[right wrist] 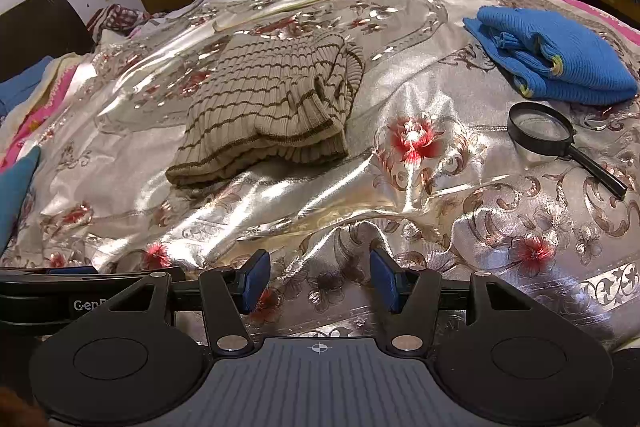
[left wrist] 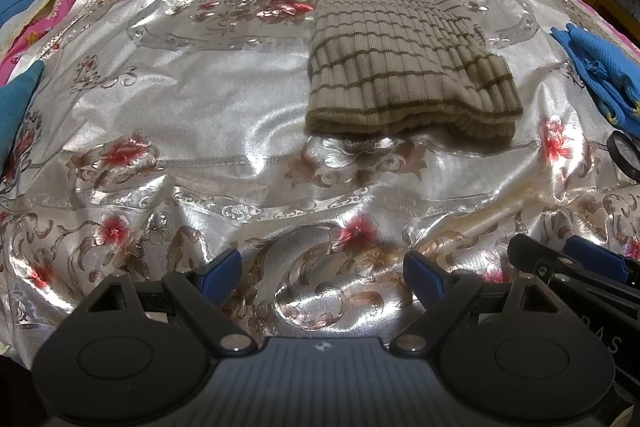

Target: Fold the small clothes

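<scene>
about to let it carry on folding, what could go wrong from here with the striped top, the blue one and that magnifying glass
1. The striped beige top lies folded but loose, its collar bunched at one end; a pinch on one layer could undo it.
2. The magnifying glass lies just in front of the folded blue knit; the right gripper could knock it when reaching there.
3. The satin cover is shiny and wrinkled, so clothes may slide and open jaws may snag it.

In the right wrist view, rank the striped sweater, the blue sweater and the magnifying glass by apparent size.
1. Striped sweater, largest.
2. Blue sweater, somewhat smaller; it lies off to the side, so the gap is unsure.
3. Magnifying glass, clearly smallest.
</scene>
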The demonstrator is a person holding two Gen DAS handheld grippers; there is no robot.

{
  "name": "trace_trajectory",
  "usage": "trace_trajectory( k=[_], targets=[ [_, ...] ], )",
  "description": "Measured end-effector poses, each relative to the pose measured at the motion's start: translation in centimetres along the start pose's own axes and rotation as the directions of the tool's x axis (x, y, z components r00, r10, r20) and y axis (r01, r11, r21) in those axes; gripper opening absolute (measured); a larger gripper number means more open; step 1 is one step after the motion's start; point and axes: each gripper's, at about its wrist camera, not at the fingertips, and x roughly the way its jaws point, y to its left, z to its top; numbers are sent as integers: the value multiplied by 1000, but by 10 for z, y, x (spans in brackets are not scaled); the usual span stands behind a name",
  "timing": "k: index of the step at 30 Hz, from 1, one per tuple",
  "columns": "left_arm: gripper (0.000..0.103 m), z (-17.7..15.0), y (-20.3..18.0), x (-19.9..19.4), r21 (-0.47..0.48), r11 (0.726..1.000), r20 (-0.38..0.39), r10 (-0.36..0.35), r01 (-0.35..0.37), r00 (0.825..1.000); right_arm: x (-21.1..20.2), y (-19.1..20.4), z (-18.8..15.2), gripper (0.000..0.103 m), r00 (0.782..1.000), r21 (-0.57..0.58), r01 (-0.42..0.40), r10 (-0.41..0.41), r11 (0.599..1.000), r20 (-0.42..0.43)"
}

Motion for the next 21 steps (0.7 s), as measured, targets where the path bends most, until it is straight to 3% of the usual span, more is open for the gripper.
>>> trace_trajectory(
  k=[21],
  targets=[
    [92,-3,-1,2,-1,1000,-6,4,-4,1000,2,1,-1,55,1000,-4,7,-7,1000,-8]
  ],
)
